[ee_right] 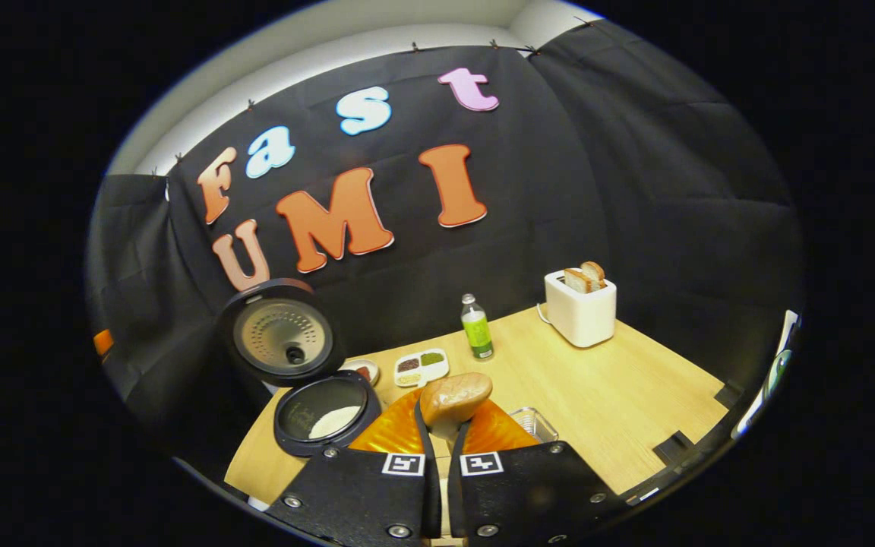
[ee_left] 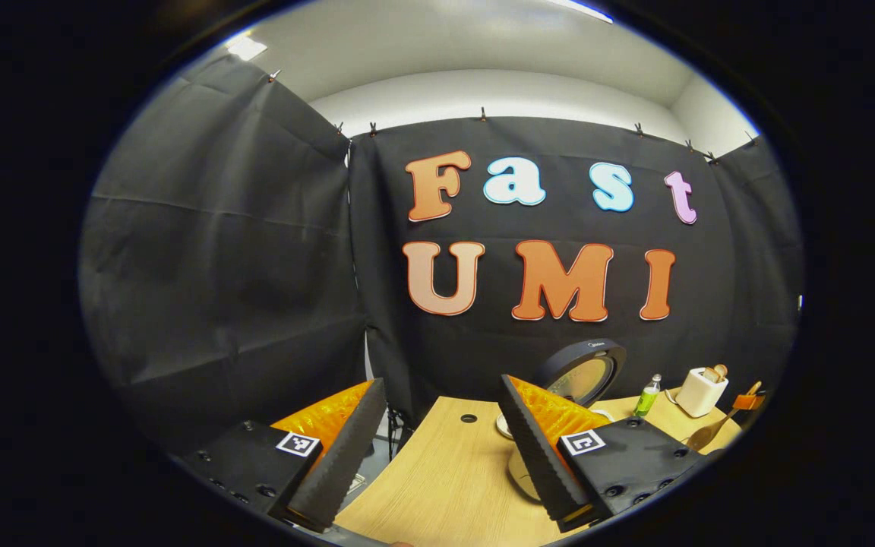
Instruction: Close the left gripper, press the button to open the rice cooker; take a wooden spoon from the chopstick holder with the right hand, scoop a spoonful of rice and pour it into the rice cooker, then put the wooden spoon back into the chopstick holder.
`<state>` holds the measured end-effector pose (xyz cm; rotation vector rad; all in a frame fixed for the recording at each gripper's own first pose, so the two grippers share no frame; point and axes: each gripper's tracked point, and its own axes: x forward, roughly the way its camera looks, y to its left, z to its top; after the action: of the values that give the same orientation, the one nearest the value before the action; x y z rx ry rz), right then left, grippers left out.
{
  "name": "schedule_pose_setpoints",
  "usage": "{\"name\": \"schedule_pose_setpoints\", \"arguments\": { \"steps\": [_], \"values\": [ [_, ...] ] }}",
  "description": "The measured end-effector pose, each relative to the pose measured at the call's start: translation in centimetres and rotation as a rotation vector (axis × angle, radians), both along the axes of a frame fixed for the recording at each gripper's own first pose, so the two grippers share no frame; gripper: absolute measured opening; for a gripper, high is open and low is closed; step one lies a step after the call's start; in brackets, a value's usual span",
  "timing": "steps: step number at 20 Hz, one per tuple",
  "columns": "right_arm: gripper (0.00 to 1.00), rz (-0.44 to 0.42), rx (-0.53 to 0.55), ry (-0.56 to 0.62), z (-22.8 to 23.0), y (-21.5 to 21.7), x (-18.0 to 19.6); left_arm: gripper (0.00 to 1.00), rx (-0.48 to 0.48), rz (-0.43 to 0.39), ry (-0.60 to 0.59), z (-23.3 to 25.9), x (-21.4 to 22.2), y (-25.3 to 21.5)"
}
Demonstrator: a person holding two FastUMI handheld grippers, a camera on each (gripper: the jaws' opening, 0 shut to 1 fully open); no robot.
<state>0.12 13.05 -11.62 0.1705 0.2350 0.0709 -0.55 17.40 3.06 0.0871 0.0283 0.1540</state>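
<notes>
The rice cooker (ee_right: 329,414) stands open at the table's left end, its round lid (ee_right: 279,330) tipped up and white rice in the pot. My right gripper (ee_right: 446,427) is shut on the wooden spoon (ee_right: 455,396), whose bowl sticks out just past the fingertips, to the right of the pot. I cannot tell whether the spoon carries rice. My left gripper (ee_left: 441,387) is open and holds nothing, low over the table's near left part. Behind its right finger stands the cooker lid (ee_left: 582,372). Farther right in that view are the spoon (ee_left: 703,434) and the other gripper (ee_left: 749,399).
A white toaster (ee_right: 580,304) with bread stands at the back right, a small green bottle (ee_right: 476,327) at the back middle. A divided white dish (ee_right: 421,367) and a small round dish (ee_right: 364,370) lie behind the cooker. A clear container (ee_right: 532,422) sits beside my right fingers.
</notes>
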Motion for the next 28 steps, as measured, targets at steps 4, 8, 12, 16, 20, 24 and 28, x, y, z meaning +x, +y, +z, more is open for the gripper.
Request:
{"name": "schedule_pose_setpoints", "arguments": {
  "steps": [4, 8, 12, 16, 20, 24, 28],
  "values": [
    [0.03, 0.051, -0.148, 0.050, -4.1, 2.6, -0.9, 0.97, 0.020, -0.013, 0.008, -0.2, -0.2, 0.2],
    [0.03, 0.054, -0.287, 0.118, -8.8, 3.4, -0.9, 0.97, 0.038, -0.011, 0.023, -0.5, -0.6, 0.8],
    [0.03, 0.046, -0.386, 0.174, -11.7, 3.2, -1.4, 0.97, 0.043, -0.002, 0.035, -0.9, -0.7, 1.6],
    [0.03, 0.014, -0.417, 0.264, -14.3, 2.8, -2.1, 0.97, 0.033, 0.006, 0.048, -1.5, -0.8, 2.2],
    [0.03, -0.030, -0.374, 0.327, -15.9, 3.1, -2.8, 0.97, 0.026, 0.008, 0.051, -1.7, -0.7, 2.3],
    [0.03, -0.037, -0.305, 0.372, -16.5, 4.9, -3.5, 0.99, 0.010, 0.008, 0.049, -1.7, -0.4, 2.4],
    [0.03, -0.071, -0.153, 0.380, -16.4, 6.4, -3.5, 0.99, 0.017, 0.011, 0.058, -1.9, -0.5, 2.4]
  ]
}}
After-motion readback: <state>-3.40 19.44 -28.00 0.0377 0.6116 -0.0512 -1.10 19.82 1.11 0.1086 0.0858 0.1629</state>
